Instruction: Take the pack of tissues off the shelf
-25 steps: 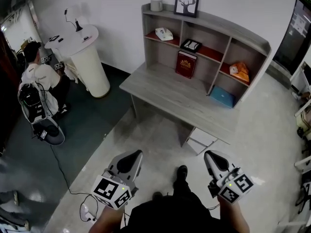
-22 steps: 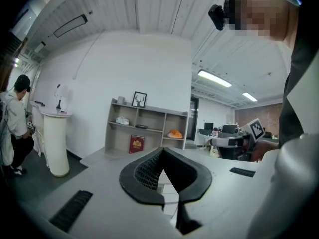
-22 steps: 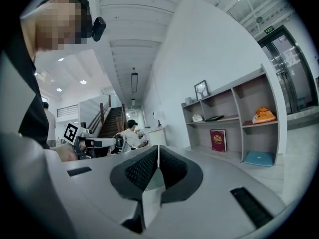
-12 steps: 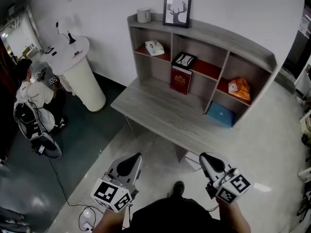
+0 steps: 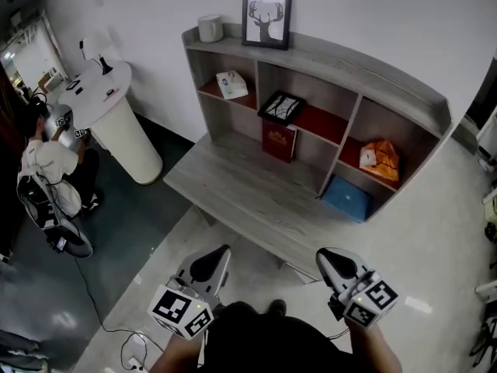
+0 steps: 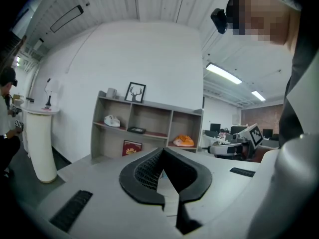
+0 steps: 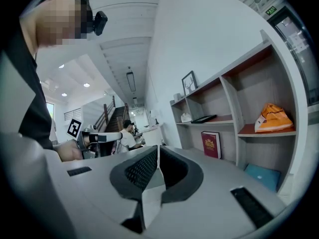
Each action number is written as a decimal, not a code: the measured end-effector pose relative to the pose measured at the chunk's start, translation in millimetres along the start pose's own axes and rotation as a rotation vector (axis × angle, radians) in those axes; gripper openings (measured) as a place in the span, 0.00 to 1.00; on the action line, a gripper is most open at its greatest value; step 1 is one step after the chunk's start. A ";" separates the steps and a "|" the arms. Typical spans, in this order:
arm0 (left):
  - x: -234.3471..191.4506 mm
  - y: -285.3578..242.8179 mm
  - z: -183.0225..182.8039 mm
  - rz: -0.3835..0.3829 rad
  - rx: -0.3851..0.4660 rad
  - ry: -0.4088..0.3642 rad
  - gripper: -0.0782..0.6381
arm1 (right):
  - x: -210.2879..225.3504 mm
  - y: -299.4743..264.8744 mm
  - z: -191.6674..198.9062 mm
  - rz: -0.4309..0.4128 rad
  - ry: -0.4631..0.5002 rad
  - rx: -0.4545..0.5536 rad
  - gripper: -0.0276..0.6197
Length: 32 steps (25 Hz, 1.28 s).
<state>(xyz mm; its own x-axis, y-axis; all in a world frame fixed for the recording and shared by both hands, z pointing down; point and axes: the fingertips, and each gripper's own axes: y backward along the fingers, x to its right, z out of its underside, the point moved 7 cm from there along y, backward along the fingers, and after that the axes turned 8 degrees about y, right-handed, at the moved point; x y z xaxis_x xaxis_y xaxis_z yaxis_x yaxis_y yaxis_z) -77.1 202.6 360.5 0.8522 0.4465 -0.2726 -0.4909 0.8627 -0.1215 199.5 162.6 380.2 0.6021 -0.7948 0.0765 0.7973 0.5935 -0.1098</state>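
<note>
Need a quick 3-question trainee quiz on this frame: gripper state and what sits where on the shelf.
1. True or false: the left gripper and the right gripper are both shut with nothing between their jaws.
2. What stands on top of the shelf beside the framed deer picture? A) mug B) red book C) laptop
3. Fill in: seen in the head view, the orange pack lies in the upper ____ compartment.

Key: 1 true; 2 A; 3 right.
</note>
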 end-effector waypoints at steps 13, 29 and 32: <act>-74.0 -107.2 -29.1 0.070 -0.002 0.009 0.13 | 80.7 -77.7 -23.6 0.072 -0.023 0.024 0.07; -88.9 -259.5 -75.6 0.408 -0.078 -0.096 0.13 | 151.6 -121.8 -45.3 0.272 -0.007 -0.010 0.07; -57.6 -285.9 -74.7 0.464 -0.090 -0.105 0.14 | 167.0 -95.8 -41.0 0.301 -0.025 -0.009 0.07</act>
<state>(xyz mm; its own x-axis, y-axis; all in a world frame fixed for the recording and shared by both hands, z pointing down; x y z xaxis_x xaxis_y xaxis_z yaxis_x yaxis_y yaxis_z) 0.7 -87.5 339.7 0.5511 0.8048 -0.2203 -0.8332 0.5451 -0.0930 221.9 -32.3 362.9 0.8125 -0.5796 0.0633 0.5822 0.8008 -0.1405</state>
